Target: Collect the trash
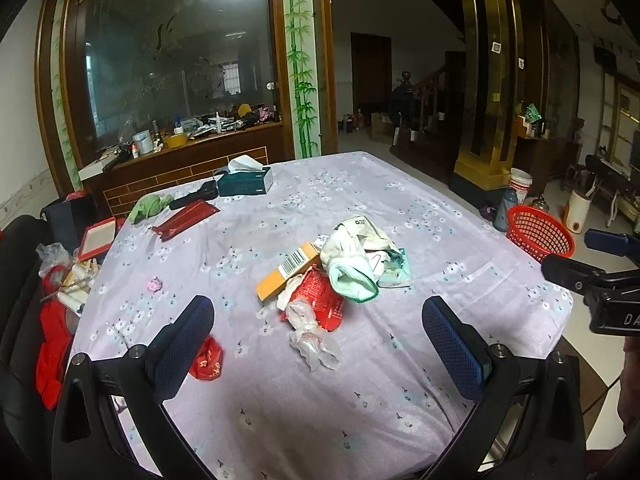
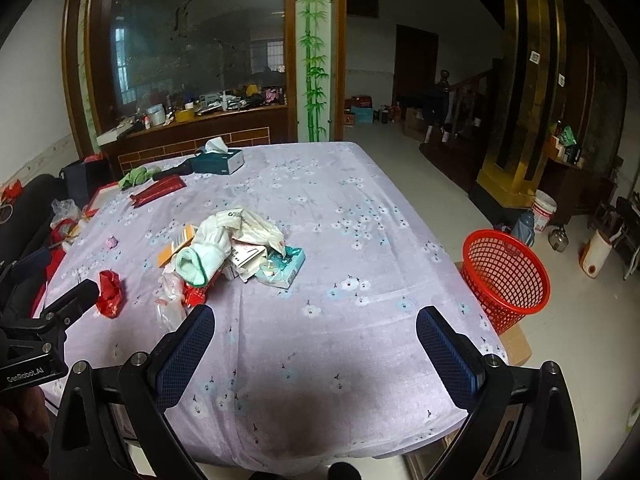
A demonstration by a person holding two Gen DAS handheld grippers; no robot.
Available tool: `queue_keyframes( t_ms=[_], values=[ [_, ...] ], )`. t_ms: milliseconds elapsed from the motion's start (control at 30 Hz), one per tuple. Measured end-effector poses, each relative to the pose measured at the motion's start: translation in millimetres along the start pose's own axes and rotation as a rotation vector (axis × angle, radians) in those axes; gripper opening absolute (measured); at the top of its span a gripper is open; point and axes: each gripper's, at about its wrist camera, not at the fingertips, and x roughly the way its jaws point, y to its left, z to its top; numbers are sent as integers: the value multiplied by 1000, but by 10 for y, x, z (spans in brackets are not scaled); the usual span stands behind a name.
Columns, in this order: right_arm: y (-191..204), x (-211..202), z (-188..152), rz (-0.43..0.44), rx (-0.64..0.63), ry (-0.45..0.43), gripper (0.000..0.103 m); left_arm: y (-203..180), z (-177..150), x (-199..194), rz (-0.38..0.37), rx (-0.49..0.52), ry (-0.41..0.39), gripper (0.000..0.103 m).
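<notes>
Both the left gripper (image 1: 318, 338) and right gripper (image 2: 316, 344) hover spread and empty above the bench (image 2: 360, 216), trash pile (image 1: 336, 272) mid-bench, red basket (image 2: 506, 276) beside its right edge.

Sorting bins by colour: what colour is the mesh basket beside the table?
Red basket, clearest in the right wrist view.
</notes>
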Motion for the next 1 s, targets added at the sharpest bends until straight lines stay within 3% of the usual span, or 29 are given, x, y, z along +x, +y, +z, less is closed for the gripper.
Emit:
queue_keyframes(
  t_ms=[1000],
  values=[
    [253,132,31,58,-45,23,102,199,-165,-29,49,-40,31,103]
  ],
)
